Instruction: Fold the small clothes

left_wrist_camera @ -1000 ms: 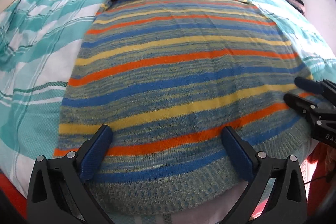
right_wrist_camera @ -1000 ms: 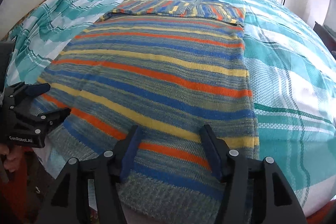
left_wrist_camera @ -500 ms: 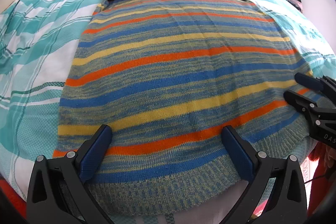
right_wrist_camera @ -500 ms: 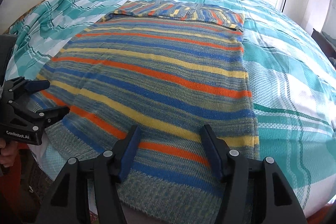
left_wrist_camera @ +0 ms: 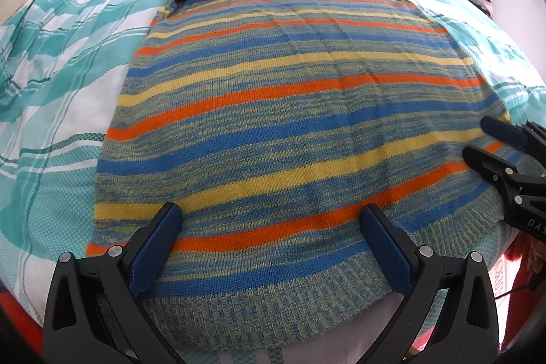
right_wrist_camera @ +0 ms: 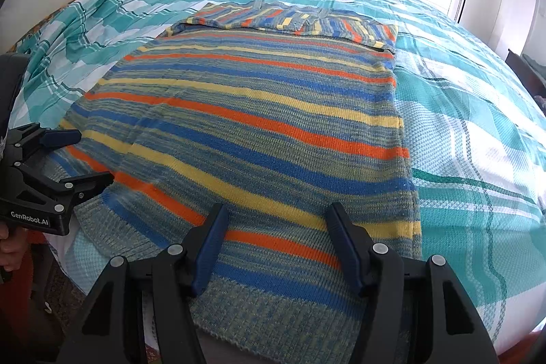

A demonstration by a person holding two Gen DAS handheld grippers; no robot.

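Lying flat on woven bedspread (left_wrist_camera: 51, 132): ribbed-hem striped knit sweater (left_wrist_camera: 290, 111).

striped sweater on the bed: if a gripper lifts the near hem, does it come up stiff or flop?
Likely floppy: the striped sweater is soft knit lying flat, its hem draping over the bed edge. Probably grippy, not slippery, given the ribbed texture. A single-point lift would probably sag and bunch.

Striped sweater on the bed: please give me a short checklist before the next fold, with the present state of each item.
1. Striped sweater lies flat on the bedspread: ok.
2. Top part already folded over: ok.
3. Left tongs open above the ribbed hem: ok.
4. Right tongs open above the hem: ok.
5. Pads touching the knit: cannot tell.
6. Hem edge hangs over the bed edge: cannot tell.
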